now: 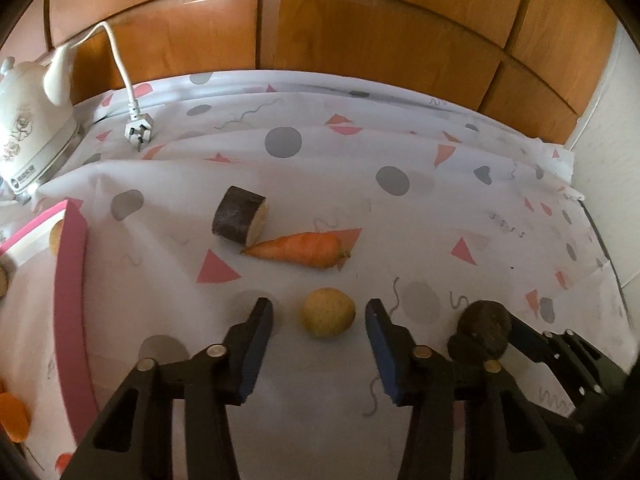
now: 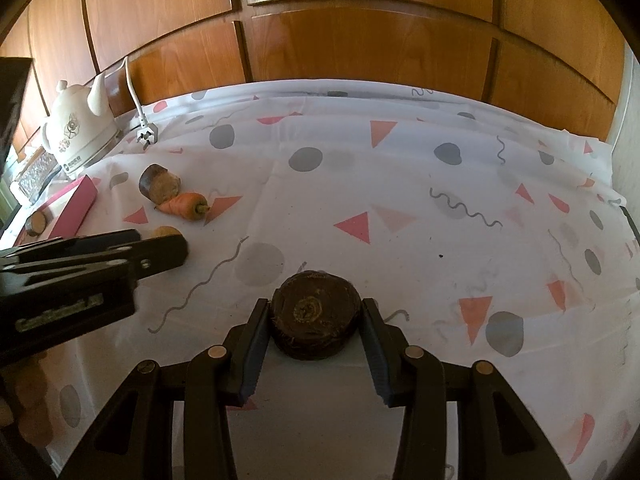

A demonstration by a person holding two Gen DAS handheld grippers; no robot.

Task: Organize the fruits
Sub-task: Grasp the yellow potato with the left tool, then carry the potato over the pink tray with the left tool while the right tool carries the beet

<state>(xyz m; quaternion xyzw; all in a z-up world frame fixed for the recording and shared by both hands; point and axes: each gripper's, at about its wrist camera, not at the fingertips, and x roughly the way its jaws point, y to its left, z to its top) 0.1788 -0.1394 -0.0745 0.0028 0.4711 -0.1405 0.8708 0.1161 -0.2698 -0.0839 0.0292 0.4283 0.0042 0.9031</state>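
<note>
1. Leftmost, a pink tray (image 1: 72,280) lies on the worktop (image 1: 440,216), a white kettle (image 1: 28,128) behind it.
2. Next, a dark cut root piece (image 1: 239,216) touches the tip of a carrot (image 1: 304,250).
3. Nearer, the left gripper (image 1: 320,316) is spread wide around a round yellow fruit (image 1: 329,312), its fingers clear of it on both sides.
4. Rightmost, the right gripper (image 2: 316,320) has its blue pads (image 2: 256,352) against a dark brown round piece (image 2: 316,320), which appears lifted off the patterned cloth.
</note>
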